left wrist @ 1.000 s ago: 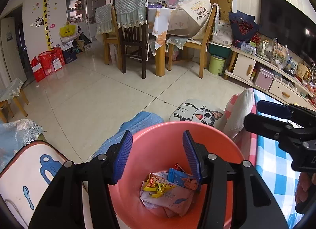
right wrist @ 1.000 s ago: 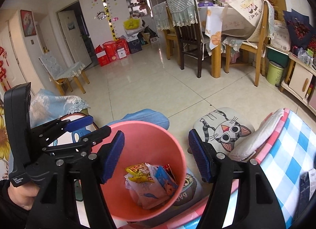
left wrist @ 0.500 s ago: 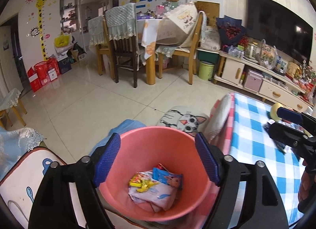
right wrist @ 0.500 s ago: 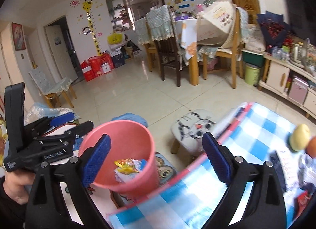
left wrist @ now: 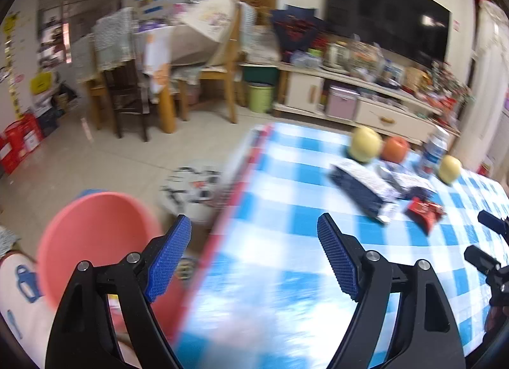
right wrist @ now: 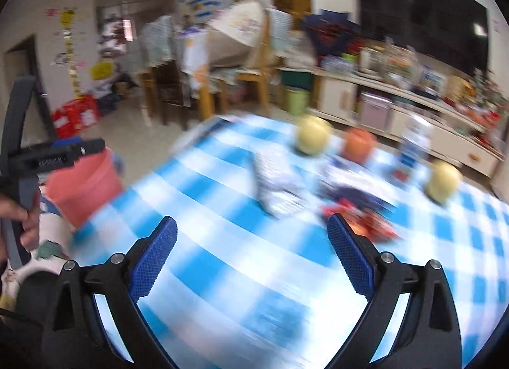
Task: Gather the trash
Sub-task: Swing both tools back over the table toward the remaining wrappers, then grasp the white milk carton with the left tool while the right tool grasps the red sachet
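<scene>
Blurred by motion, a pink bin (left wrist: 92, 235) stands on the floor at the left end of the blue-checked table (left wrist: 286, 257). On the cloth lie a dark blue and white packet (left wrist: 359, 187), smaller wrappers behind it and a red wrapper (left wrist: 424, 208). My left gripper (left wrist: 254, 232) hangs open over the table's left edge, nothing between its pads. My right gripper (right wrist: 251, 229) is open above the bare cloth, short of the white packet (right wrist: 276, 184) and the red wrapper (right wrist: 366, 219). The bin (right wrist: 82, 184) shows at the left of the right wrist view.
Two yellow fruits (left wrist: 366, 144) (left wrist: 449, 166), an orange one (left wrist: 394, 149) and a bottle (left wrist: 434, 149) stand behind the wrappers. A cat-print stool (left wrist: 191, 187) sits beside the table. Dining chairs, a green bin and a cluttered TV cabinet fill the background.
Both views have swung right, from above the pink bin to over the checked table. Both pairs of jaws stand wider than a second ago. The bin now lies off to the left.
</scene>
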Action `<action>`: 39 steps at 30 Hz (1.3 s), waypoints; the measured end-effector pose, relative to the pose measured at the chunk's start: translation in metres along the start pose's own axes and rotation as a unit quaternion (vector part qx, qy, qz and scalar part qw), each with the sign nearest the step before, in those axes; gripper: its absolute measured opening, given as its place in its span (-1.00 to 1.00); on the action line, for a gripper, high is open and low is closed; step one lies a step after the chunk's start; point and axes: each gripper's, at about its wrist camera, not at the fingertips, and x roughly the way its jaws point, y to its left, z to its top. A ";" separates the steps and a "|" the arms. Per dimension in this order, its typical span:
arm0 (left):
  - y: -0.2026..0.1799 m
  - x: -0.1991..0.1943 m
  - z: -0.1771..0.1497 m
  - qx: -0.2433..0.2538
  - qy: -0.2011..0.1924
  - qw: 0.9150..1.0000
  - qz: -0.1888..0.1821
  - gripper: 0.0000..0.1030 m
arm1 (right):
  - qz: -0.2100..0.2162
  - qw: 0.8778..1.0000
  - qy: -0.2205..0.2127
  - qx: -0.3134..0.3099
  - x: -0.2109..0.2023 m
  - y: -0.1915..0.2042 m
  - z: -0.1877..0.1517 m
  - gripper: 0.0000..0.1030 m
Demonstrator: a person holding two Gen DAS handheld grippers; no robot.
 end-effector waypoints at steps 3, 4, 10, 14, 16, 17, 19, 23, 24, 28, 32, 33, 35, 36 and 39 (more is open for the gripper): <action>-0.050 0.025 -0.003 0.016 0.013 0.999 -0.029 0.58 | -0.029 0.999 0.007 0.018 -0.001 -0.042 -0.018 0.86; -0.069 0.035 -0.005 0.023 0.018 0.999 -0.038 0.58 | -0.036 0.999 0.007 0.020 0.000 -0.050 -0.021 0.86; -0.141 0.074 -0.016 0.065 0.035 0.995 -0.063 0.58 | -0.033 0.998 0.020 0.043 0.019 -0.084 -0.038 0.86; -0.160 0.094 -0.013 0.073 0.044 0.994 -0.070 0.58 | -0.015 0.998 0.033 0.044 0.031 -0.090 -0.036 0.86; -0.163 0.103 -0.012 0.065 0.052 0.994 -0.075 0.58 | -0.014 0.998 0.038 0.040 0.032 -0.090 -0.036 0.86; -0.165 0.108 -0.012 0.062 0.058 0.993 -0.079 0.58 | -0.015 0.998 0.040 0.041 0.033 -0.091 -0.036 0.86; -0.168 0.114 -0.011 0.061 0.063 0.993 -0.083 0.58 | -0.012 0.998 0.042 0.048 0.034 -0.093 -0.035 0.86; -0.170 0.125 -0.011 0.068 0.067 0.992 -0.076 0.58 | -0.013 0.998 0.045 0.044 0.039 -0.094 -0.029 0.86; -0.169 0.128 -0.010 0.066 0.069 0.993 -0.075 0.58 | -0.013 0.998 0.046 0.041 0.042 -0.094 -0.028 0.86; -0.169 0.145 0.005 0.063 0.071 0.993 -0.067 0.58 | -0.013 0.998 0.049 0.032 0.050 -0.094 -0.023 0.86; -0.175 0.159 0.025 0.057 0.068 0.994 -0.070 0.58 | -0.013 0.998 0.053 0.031 0.055 -0.095 -0.024 0.86; -0.179 0.162 0.030 0.058 0.066 0.994 -0.070 0.58 | -0.013 0.998 0.055 0.033 0.055 -0.096 -0.024 0.86; -0.186 0.170 0.039 0.061 0.064 0.994 -0.065 0.58 | -0.012 0.998 0.058 0.037 0.057 -0.097 -0.025 0.86; -0.188 0.172 0.041 0.062 0.064 0.994 -0.063 0.58 | -0.011 0.997 0.058 0.039 0.057 -0.097 -0.026 0.86; -0.197 0.187 0.047 0.069 0.072 0.994 -0.046 0.58 | -0.006 0.997 0.060 0.041 0.057 -0.097 -0.026 0.86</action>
